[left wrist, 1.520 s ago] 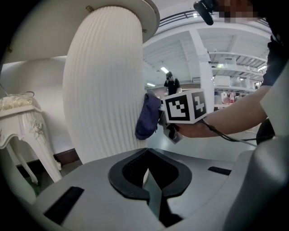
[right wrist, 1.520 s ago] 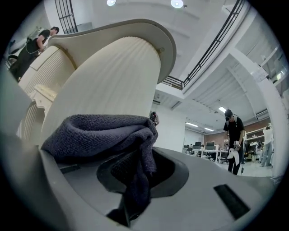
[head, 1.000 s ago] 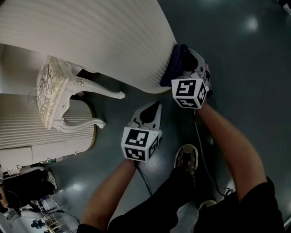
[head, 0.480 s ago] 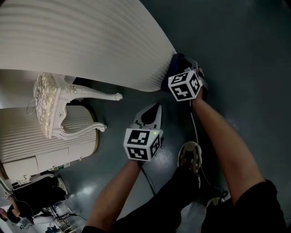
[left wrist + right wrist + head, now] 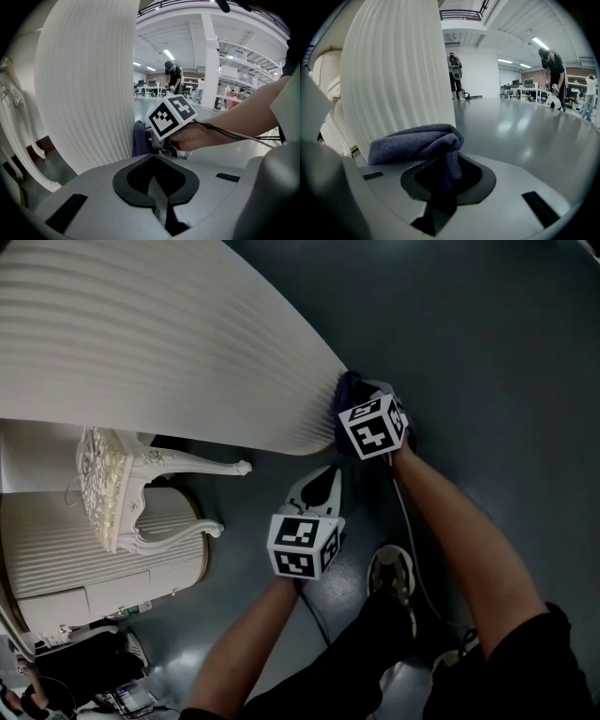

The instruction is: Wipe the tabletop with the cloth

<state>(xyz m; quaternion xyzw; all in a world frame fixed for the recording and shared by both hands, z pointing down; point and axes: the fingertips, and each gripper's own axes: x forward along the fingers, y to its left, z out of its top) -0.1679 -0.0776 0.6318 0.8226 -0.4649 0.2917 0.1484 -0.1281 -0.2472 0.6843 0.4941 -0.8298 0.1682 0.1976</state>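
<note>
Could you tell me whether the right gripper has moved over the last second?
Yes, slightly: the right gripper, shut on the cloth, has slid along the tabletop rim toward its near rounded end.

We count two grippers, the left gripper (image 5: 326, 479) and the right gripper (image 5: 440, 185), and two marker cubes (image 5: 302, 546), one on each. We also count one dark blue cloth (image 5: 417, 140), one ribbed white tabletop (image 5: 141, 334), one ornate white stool (image 5: 112, 488) and one shoe (image 5: 392, 568).

R gripper (image 5: 362, 396) slid cloth (image 5: 345, 405) along tabletop (image 5: 187, 334) edge.
</note>
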